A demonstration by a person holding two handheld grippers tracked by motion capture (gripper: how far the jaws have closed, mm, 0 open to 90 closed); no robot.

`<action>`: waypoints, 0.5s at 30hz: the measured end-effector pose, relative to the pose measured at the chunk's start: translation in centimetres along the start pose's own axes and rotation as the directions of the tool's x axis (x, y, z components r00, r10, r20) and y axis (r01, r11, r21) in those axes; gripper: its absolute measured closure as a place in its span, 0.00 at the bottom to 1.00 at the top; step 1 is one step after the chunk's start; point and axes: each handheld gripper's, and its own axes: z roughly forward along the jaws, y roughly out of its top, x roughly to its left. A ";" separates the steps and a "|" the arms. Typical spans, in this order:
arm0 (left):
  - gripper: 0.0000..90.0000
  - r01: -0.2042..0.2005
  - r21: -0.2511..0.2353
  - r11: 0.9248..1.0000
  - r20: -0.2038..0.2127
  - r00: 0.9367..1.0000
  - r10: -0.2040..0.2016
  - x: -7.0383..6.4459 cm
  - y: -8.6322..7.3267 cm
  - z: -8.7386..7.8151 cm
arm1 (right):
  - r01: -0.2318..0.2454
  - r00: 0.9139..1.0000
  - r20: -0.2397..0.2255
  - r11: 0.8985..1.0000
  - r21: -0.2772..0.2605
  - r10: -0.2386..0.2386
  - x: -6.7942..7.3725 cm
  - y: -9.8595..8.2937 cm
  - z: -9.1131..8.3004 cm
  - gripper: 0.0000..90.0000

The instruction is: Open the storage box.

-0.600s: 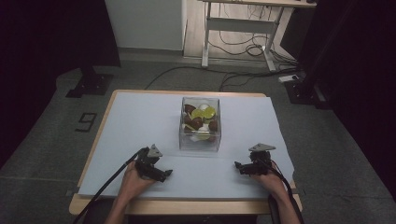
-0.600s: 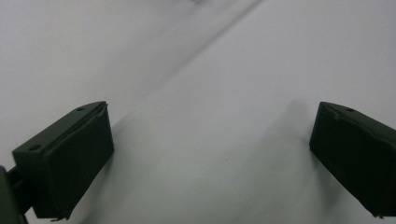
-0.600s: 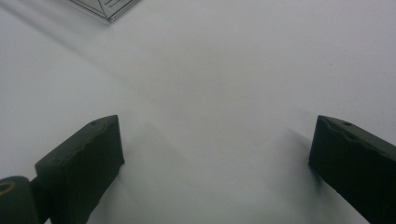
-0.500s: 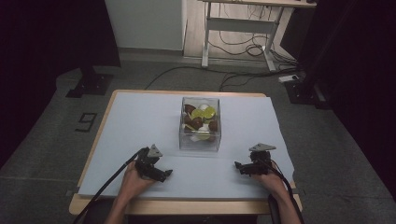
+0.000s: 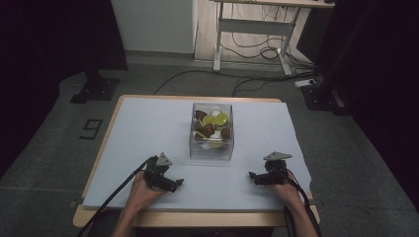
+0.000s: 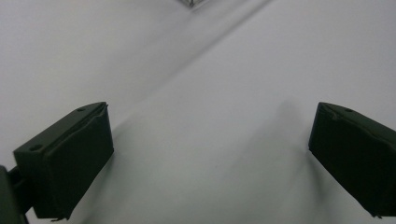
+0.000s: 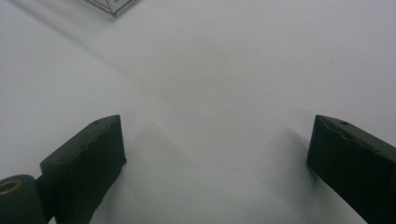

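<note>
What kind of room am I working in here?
Probably a lab or recording space: dark curtains on both sides, loose cables on the floor, a bare desk frame, and a covered table holding a clear box.

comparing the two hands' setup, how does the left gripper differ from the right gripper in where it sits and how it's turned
The left gripper lies near the box's left corner, its jaws angled right and toward the table's near edge; the right gripper lies right of the box with jaws pointing left. The left gripper's grey plate tilts more than the right's. Both are open, empty, low over the white mat.
</note>
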 end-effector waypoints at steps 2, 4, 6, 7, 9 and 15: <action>0.00 0.004 -0.017 1.000 0.004 1.000 -0.004 0.1 0.1 -0.3 | 0.003 1.000 -0.002 1.000 0.007 -0.003 0.0 0.0 -0.1 0.07; 0.01 0.005 -0.024 1.000 0.004 1.000 -0.005 0.1 0.2 -0.4 | 0.005 1.000 -0.003 1.000 0.010 -0.005 0.0 0.0 -0.2 0.07; 0.01 0.005 -0.034 0.999 0.009 1.000 -0.004 0.1 0.3 -0.7 | 0.008 1.000 -0.014 1.000 0.018 -0.008 0.1 0.1 -0.3 0.08; 0.02 0.007 -0.040 0.999 0.012 1.000 -0.007 0.1 0.3 -0.7 | 0.013 1.000 -0.029 1.000 0.023 -0.012 0.1 0.1 -0.4 0.08; 0.03 0.001 -0.050 0.999 0.016 1.000 0.000 0.0 0.4 -0.9 | 0.018 0.999 -0.038 1.000 0.022 -0.017 0.2 0.2 -0.6 0.08; 0.07 -0.004 -0.059 0.998 0.030 1.000 0.006 -0.1 0.7 -1.1 | 0.044 0.997 -0.062 0.999 0.000 -0.044 0.6 0.5 -1.2 0.07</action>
